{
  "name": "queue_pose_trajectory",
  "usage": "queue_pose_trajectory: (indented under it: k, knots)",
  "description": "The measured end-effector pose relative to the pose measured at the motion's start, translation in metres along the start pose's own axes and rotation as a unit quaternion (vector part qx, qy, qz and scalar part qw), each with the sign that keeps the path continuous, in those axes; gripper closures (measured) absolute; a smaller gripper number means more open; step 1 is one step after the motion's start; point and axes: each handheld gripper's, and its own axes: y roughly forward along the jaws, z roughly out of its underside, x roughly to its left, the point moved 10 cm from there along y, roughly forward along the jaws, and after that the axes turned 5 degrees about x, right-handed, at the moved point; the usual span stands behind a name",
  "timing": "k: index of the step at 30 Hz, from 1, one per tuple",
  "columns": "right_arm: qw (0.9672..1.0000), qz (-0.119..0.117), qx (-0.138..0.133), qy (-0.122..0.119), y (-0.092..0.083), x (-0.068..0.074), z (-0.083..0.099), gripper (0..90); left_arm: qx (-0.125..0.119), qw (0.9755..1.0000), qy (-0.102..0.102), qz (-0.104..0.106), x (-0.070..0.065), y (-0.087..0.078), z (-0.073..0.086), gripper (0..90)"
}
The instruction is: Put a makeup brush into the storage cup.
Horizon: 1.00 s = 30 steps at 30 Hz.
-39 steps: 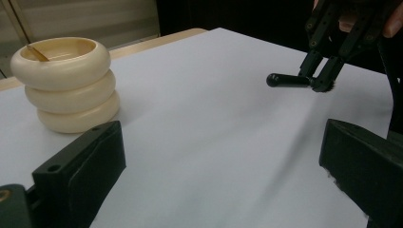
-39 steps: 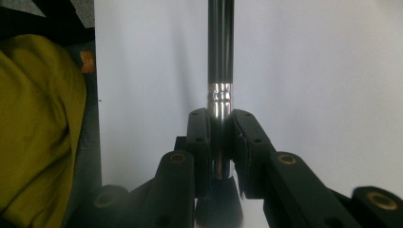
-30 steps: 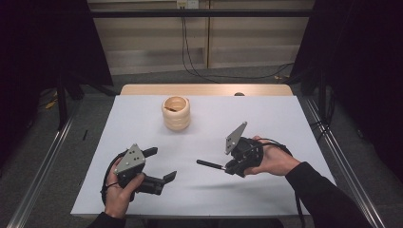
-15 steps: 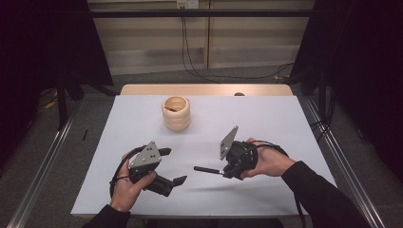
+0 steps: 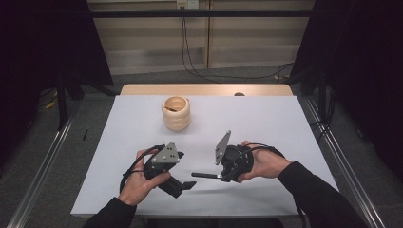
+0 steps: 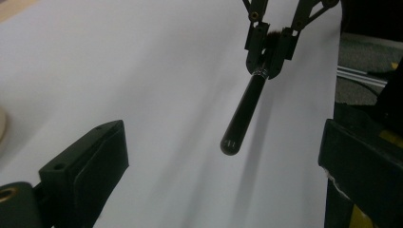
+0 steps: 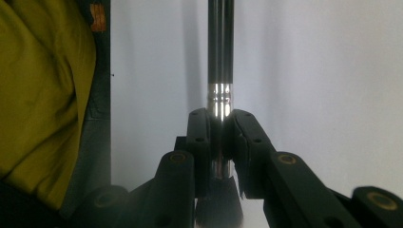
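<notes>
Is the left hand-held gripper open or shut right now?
Open. In its own view the left hand-held gripper has its two black jaws standing wide apart, nothing between them; the black-handled brush hangs ahead.

I can read no text, label, brand, number or sign here: not on the brush (image 6: 244,107), not on the cup (image 5: 176,112) beyond it, nor on the table (image 5: 285,123) around it.

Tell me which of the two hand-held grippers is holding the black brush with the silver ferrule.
The right hand-held gripper: its jaws are shut on the silver ferrule of the black brush. The left hand-held gripper is open, holding nothing.
</notes>
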Motion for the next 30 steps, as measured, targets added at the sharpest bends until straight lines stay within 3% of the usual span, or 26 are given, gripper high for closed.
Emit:
queue_pose_trajectory:
  k: [3,8,10,11,17,25,28,30]
  knots:
    - [1.0000,-0.002,0.002,-0.004,0.001,0.000,-0.001,78.0,0.011,0.9998,0.016,0.006,-0.003,0.005,-0.001,3.1]
    - [0.9998,-0.005,0.007,-0.016,0.003,0.001,-0.003,78.0,0.038,0.9988,0.026,0.019,-0.006,0.013,0.001,3.8]
    - [0.9997,0.007,0.003,-0.024,0.004,-0.002,-0.006,78.0,0.047,0.9982,0.032,0.021,-0.006,0.016,0.002,4.5]
    - [0.9998,-0.005,0.010,-0.018,0.004,0.002,-0.005,78.0,0.051,0.9978,0.036,0.023,-0.007,0.018,0.003,5.6]
    - [0.9997,-0.007,0.013,-0.019,0.004,0.003,-0.007,78.0,0.056,0.9974,0.033,0.032,-0.008,0.023,0.003,6.0]
    - [0.9994,-0.002,0.011,-0.033,0.009,0.005,-0.011,78.0,0.060,0.9975,0.035,0.013,-0.006,0.028,0.002,10.9]
    - [0.9995,-0.006,0.009,-0.030,0.010,0.006,-0.013,78.0,0.070,0.9962,0.045,0.024,-0.009,0.030,0.002,11.3]
    - [0.9994,-0.006,0.008,-0.033,0.010,0.005,-0.014,78.0,0.074,0.9953,0.054,0.030,-0.012,0.031,0.003,16.6]
